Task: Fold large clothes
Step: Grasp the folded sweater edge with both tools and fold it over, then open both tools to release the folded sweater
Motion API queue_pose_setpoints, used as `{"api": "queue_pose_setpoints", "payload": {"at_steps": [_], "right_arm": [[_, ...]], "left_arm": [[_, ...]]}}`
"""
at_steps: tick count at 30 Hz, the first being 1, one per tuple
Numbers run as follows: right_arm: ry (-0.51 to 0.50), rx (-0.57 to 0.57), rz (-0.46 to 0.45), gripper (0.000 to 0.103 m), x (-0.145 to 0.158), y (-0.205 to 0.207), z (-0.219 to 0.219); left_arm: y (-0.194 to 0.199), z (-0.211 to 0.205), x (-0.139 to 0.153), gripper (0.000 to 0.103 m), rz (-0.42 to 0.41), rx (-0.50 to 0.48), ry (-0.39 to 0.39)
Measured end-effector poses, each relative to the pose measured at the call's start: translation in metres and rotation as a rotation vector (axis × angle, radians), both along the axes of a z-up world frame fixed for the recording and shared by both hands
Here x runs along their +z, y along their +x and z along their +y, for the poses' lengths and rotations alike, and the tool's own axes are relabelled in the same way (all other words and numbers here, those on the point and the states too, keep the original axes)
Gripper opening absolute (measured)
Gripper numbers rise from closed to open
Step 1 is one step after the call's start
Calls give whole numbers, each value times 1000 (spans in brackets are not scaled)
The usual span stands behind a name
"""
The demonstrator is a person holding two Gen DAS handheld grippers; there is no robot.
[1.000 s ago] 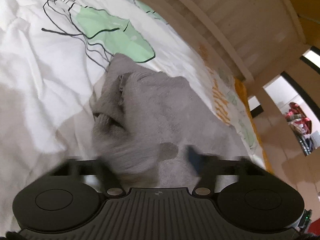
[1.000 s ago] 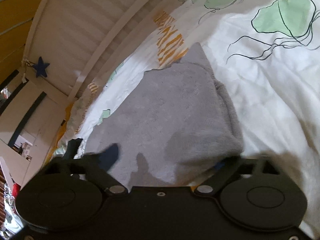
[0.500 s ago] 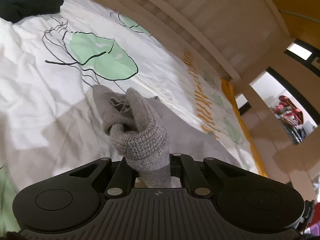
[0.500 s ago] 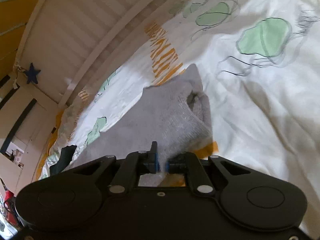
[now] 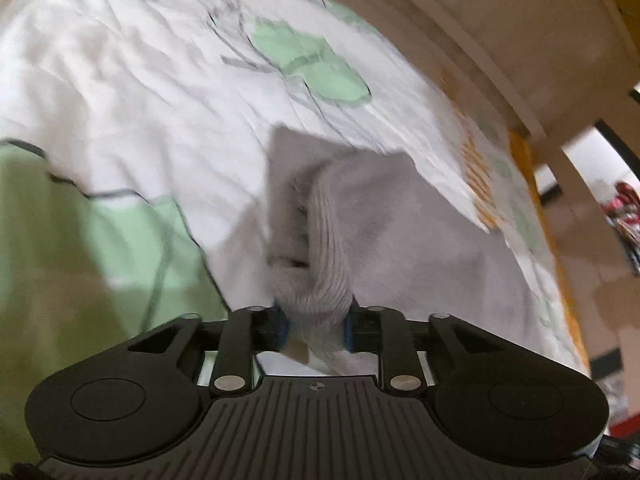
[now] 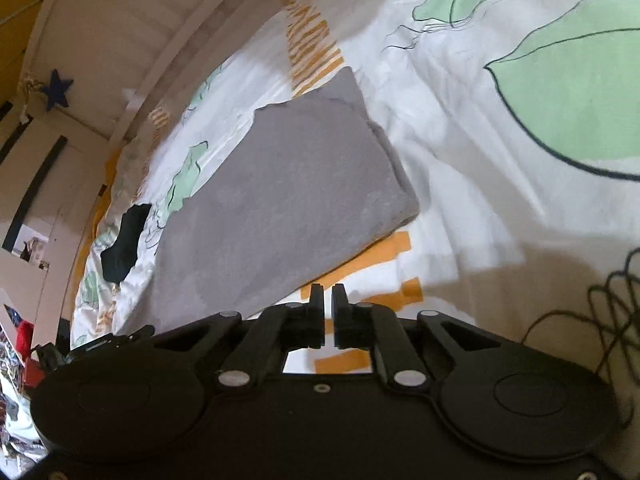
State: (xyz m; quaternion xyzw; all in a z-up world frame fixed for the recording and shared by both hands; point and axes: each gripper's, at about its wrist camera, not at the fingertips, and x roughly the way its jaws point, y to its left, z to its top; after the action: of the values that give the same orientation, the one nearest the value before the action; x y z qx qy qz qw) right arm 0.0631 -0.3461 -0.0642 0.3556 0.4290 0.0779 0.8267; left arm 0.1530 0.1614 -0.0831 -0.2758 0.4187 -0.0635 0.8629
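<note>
On duvet (image 6: 460, 128): grey knit garment (image 6: 288, 200) folded flat; left tool (image 5: 314, 328) pinching ribbed edge; right tool (image 6: 327, 312) nearly closed, empty.

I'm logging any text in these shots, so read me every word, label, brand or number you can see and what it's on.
No readable text in either view.
Small round emblem on the left gripper body: a symbol, no letters.
Bed cover print: drawings only, no words.
Grey garment: no label visible.

sweater (image 6: 288, 196) on bedspread (image 6: 460, 152), dark garment (image 6: 124, 240) left of it
</note>
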Motion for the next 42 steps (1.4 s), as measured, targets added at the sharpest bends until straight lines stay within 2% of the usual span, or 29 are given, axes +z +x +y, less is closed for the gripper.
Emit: {"api": "queue_pose_setpoints", "payload": {"at_steps": [1, 3, 5, 6, 7, 12, 15, 18, 21, 24, 28, 29, 33, 37, 42], "right_arm": [[-10, 9, -12, 16, 3, 0, 1], [-20, 22, -32, 26, 8, 3, 4], [-26, 42, -51, 69, 12, 8, 7], [-33, 52, -62, 76, 14, 9, 11], [-48, 60, -77, 77, 16, 12, 13], [-101, 83, -140, 79, 30, 38, 10], [-153, 81, -156, 88, 33, 62, 4], [-208, 96, -149, 92, 30, 86, -1], [-215, 127, -100, 96, 18, 112, -7], [-175, 152, -36, 98, 0, 132, -12], [-72, 179, 25, 99, -25, 149, -14], [-37, 186, 27, 102, -29, 152, -14], [70, 209, 5, 103, -37, 166, -15], [208, 174, -4, 103, -50, 173, -24], [235, 164, 17, 103, -50, 174, -26]], "left_arm": [[-3, 1, 5, 25, -22, 19, 23], [-10, 1, 18, 25, -81, 60, 81], [-14, 2, 30, 29, -133, 80, 104], [-14, 2, 37, 35, -149, 78, 110], [-14, 1, 41, 43, -155, 70, 116], [-10, -23, 62, 58, -202, -22, 172], [-4, -44, 69, 71, -223, -84, 179], [5, -69, 72, 75, -240, -143, 187], [14, -88, 72, 78, -247, -190, 193], [21, -103, 71, 78, -247, -218, 190], [34, -123, 64, 78, -227, -247, 199], [37, -127, 62, 78, -220, -252, 201], [50, -143, 51, 78, -190, -269, 211], [65, -158, 41, 78, -160, -277, 217], [83, -175, 28, 78, -132, -263, 229]]}}
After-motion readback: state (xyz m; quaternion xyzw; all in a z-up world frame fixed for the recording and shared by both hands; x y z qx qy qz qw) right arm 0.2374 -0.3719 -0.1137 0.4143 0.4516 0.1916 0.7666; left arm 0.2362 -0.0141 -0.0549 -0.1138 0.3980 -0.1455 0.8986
